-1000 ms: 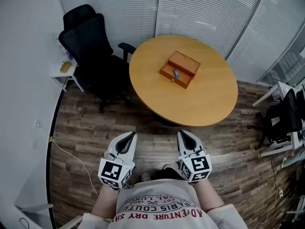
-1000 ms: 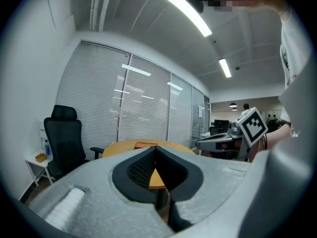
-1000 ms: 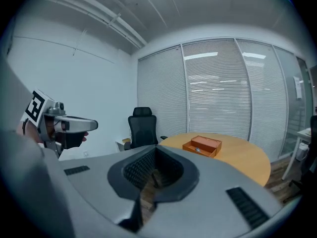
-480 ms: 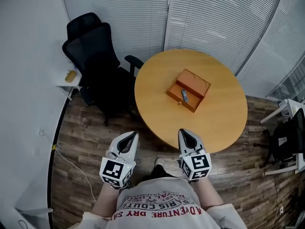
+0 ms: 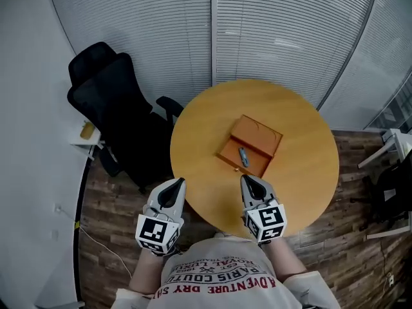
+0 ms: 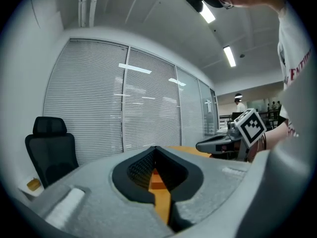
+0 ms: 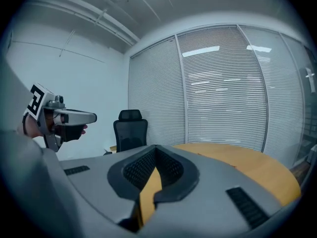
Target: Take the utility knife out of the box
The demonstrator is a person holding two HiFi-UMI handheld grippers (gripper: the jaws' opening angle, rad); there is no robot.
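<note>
An open wooden box (image 5: 252,143) lies in the middle of a round wooden table (image 5: 302,172), its lid folded back. Inside its tray rests the grey utility knife (image 5: 243,156). My left gripper (image 5: 177,181) is held at the table's near edge, left of the box, shut and empty. My right gripper (image 5: 247,179) is over the near edge just short of the box, shut on nothing. In the left gripper view the shut jaws (image 6: 155,148) frame a strip of table and the box (image 6: 157,180). The right gripper view shows its shut jaws (image 7: 156,148) over the tabletop (image 7: 237,160).
A black office chair (image 5: 109,105) stands left of the table, with a small white side table (image 5: 87,136) beside it. Closed blinds (image 5: 212,31) line the far wall. A white desk (image 5: 396,143) is at the right. The floor is dark wood planks (image 5: 109,237).
The person has walked up to the table: table and box have come closer and lower in the head view. Both grippers stayed shut, side by side, now at the table's edge.
</note>
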